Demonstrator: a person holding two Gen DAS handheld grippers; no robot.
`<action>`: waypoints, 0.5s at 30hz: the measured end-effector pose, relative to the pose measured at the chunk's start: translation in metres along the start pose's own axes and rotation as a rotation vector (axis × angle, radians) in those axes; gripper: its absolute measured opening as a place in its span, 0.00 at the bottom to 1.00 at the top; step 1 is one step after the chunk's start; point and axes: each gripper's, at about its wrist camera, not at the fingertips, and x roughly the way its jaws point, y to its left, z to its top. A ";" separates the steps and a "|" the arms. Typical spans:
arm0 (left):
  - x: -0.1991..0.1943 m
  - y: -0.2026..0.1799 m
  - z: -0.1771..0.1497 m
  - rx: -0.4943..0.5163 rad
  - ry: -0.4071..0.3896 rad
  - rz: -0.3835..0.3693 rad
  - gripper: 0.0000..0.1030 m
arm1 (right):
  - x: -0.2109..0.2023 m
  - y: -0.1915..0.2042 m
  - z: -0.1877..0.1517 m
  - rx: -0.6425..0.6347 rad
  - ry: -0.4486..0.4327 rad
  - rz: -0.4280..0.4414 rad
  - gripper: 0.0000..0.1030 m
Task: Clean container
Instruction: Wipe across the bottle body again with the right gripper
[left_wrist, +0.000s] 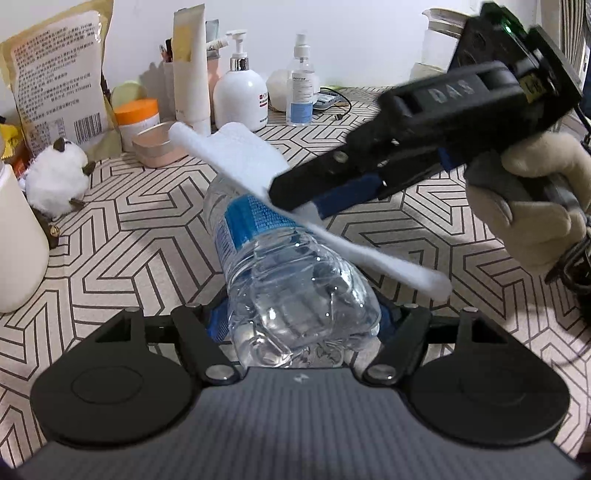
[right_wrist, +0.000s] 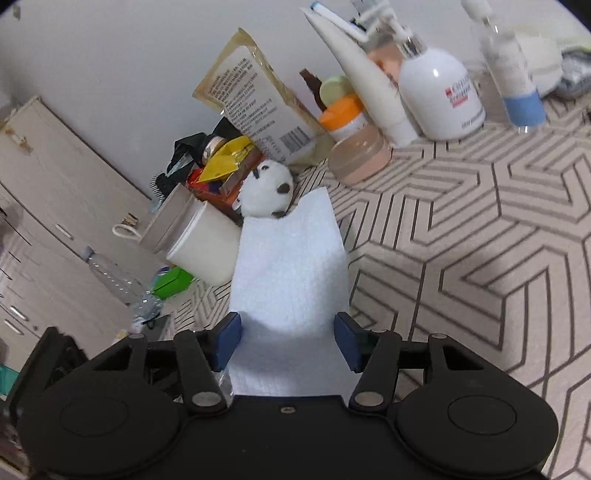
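A clear plastic water bottle with a blue label lies pointing away from me above the patterned table. My left gripper is shut on its base, with a blue pad on each side. A white cloth lies draped across the top of the bottle. A gloved hand brings my right gripper in from the right over the cloth. In the right wrist view the right gripper stands open; the cloth stretches flat between its pads, which do not visibly press on it. The bottle is almost hidden there.
Along the back wall stand a white pump bottle, a spray bottle, an orange-lidded jar, a pink jar and a printed packet. A fluffy white toy and a white cup sit at the left.
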 end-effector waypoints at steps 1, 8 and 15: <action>-0.001 0.001 0.000 -0.007 0.002 0.001 0.71 | 0.001 0.000 -0.002 0.007 0.009 0.013 0.61; 0.000 0.005 0.002 -0.032 0.011 -0.002 0.78 | 0.010 0.008 -0.014 0.012 0.072 0.101 0.62; 0.001 0.004 0.001 -0.003 0.005 0.051 0.77 | 0.007 0.012 -0.021 -0.006 0.091 0.131 0.59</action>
